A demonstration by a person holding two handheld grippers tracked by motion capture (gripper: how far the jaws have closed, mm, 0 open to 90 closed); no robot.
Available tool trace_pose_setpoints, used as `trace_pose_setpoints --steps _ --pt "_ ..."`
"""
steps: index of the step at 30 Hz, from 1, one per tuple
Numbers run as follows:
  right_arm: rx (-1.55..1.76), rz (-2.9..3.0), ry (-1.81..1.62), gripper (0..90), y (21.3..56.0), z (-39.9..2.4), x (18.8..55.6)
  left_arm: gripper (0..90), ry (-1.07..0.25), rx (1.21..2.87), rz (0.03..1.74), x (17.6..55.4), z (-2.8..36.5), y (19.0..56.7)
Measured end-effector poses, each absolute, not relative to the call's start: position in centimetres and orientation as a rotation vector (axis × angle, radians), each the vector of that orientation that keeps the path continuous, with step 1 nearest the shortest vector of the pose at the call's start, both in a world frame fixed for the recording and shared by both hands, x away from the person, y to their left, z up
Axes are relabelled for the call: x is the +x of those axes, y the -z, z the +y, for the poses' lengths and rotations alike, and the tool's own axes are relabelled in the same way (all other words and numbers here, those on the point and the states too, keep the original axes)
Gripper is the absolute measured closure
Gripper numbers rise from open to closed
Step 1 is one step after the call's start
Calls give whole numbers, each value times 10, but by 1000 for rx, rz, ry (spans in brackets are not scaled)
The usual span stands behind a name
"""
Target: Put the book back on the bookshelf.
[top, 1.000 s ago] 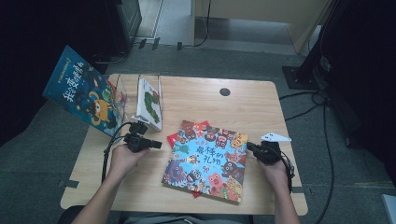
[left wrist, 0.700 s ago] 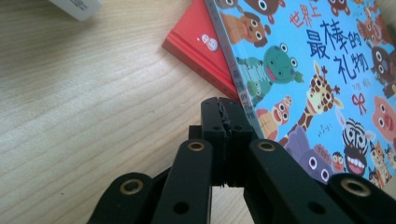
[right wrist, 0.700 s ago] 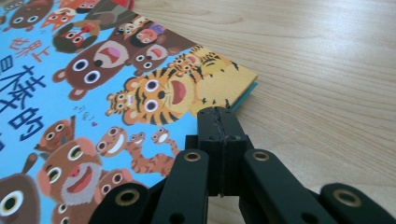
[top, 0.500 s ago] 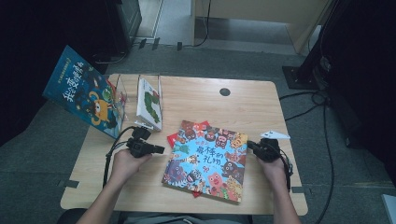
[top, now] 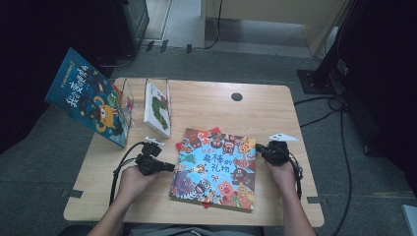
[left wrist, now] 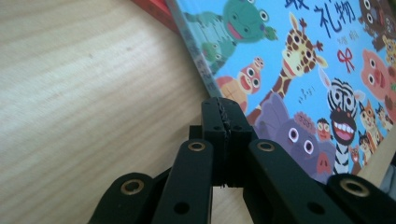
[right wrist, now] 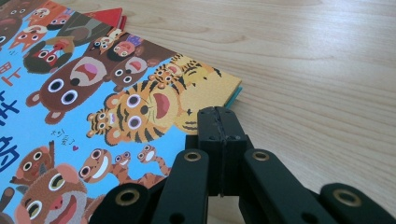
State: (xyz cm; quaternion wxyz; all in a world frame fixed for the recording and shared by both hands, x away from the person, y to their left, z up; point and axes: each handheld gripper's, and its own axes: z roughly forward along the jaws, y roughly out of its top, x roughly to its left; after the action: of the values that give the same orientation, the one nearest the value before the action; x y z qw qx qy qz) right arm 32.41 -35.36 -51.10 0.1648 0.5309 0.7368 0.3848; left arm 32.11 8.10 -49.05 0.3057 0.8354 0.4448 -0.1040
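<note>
Peeking from beneath the animal book (top: pixel 216 167), a red book (top: pixel 212 131).

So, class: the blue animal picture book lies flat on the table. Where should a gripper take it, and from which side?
Grip the blue animal picture book by its thin right edge, probably, coming in level from the right gripper. It lies flat, so only edges offer purchase.
</note>
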Motion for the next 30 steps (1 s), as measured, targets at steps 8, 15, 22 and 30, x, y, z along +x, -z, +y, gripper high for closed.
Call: trace_pose_setpoints --steps 8,15,22,30 --pt "1497 2111 -1103 900 511 -343 335 900 276 2172 1203 314 86 491" --pt "1488 2112 -1109 900 512 -336 343 900 267 2172 1208 308 88 491" --pt "1481 2111 -1108 900 512 -332 352 900 254 2164 1209 303 85 491" --pt "1466 2107 -1123 900 510 -333 353 900 236 2155 1219 301 84 491"
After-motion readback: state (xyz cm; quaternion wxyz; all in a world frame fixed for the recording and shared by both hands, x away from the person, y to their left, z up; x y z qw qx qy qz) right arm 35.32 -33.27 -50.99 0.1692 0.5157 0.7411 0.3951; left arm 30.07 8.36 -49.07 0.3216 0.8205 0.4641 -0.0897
